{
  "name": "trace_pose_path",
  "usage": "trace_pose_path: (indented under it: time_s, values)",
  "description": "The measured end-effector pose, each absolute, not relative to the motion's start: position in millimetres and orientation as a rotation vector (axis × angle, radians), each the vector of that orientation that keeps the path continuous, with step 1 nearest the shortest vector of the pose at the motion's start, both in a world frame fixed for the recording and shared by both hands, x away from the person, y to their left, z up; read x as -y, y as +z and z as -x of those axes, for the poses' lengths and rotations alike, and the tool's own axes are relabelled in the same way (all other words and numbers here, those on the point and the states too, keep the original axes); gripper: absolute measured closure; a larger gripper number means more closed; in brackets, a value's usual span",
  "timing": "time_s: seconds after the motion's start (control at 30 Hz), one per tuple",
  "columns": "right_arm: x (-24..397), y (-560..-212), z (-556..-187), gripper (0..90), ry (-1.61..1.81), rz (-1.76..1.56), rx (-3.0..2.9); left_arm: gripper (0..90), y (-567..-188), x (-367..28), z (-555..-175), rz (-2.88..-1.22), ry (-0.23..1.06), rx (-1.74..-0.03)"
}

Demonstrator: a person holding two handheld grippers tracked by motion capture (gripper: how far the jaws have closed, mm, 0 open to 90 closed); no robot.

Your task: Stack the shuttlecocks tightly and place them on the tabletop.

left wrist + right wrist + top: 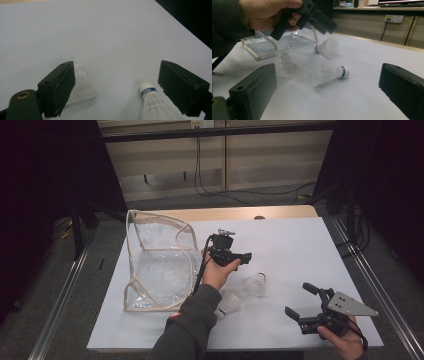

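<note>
The left gripper (246, 257) hovered with jaws apart, empty; the shuttlecock (258, 284) looked featherlight and crushable (best pinched at its cork); the right gripper (300, 301) gaped too.

Both tongs are black and blocky: left tongs (244, 257) trail a black cable, right tongs (299, 301) carry a grey three-cornered plate; the sleeve (187, 327) is dark grey.

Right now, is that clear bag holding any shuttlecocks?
Empty, it seems. The bag stands open with nothing visible inside; shuttlecocks lie outside on the table.
</note>
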State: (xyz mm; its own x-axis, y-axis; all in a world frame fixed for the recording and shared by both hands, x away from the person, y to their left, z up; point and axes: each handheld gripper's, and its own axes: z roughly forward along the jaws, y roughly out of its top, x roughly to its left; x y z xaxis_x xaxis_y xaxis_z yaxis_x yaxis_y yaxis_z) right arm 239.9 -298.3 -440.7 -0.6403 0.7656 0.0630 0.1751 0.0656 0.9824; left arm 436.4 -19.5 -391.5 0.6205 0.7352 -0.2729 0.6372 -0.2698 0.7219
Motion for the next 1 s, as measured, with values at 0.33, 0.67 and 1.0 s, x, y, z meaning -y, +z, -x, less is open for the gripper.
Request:
trace_pose_path:
  time_s: [0.33, 0.67, 1.0]
  values:
    - [298, -441, -240, 0.8, 1.608, -0.936, -1.870, 12.0, -386, 19, -425, -1.980, 0.083, -1.040]
    - [298, -441, -240, 0.8, 1.605, -0.934, -1.870, 9.4, -385, 16, -412, -1.981, 0.031, -1.001]
    - [298, -441, -240, 0.8, 1.606, -0.933, -1.873, 7.6, -383, 11, -399, -2.004, 0.010, -0.955]
